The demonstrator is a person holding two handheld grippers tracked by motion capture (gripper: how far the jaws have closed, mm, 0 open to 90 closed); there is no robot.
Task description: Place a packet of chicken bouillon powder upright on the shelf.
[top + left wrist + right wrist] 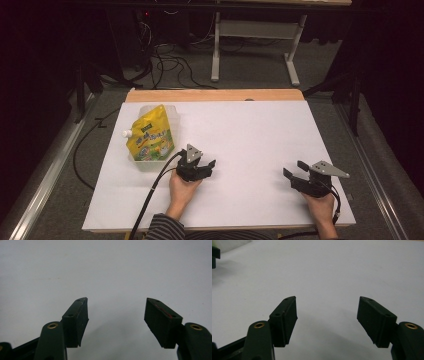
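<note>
Judging from how things lie, the work looks either not begun or just finished: a yellow spouted refill pouch (149, 135) sits inside a clear plastic container (172, 116) and neither gripper holds anything, so which of the two it is cannot be told. Taking that container as the landmark, it stands toward the left edge of the white table (250, 130), about midway up it. The pouch leans in it at a tilt, its white cap (127, 133) poking out past the container's left side, its printed face in yellow and green turned up toward the high camera; it looks full and soft, the lettering too small to read. Just right of the container's near corner, close to it but apart, the left gripper (207, 167) rests in the person's left hand, jaws standing well apart with bare table between them, as its own view confirms (116, 315). Far to the right of the container, near the table's right edge, the right gripper (294, 169) is likewise spread with nothing between its pads (327, 315), aimed back across the table toward the container.
</note>
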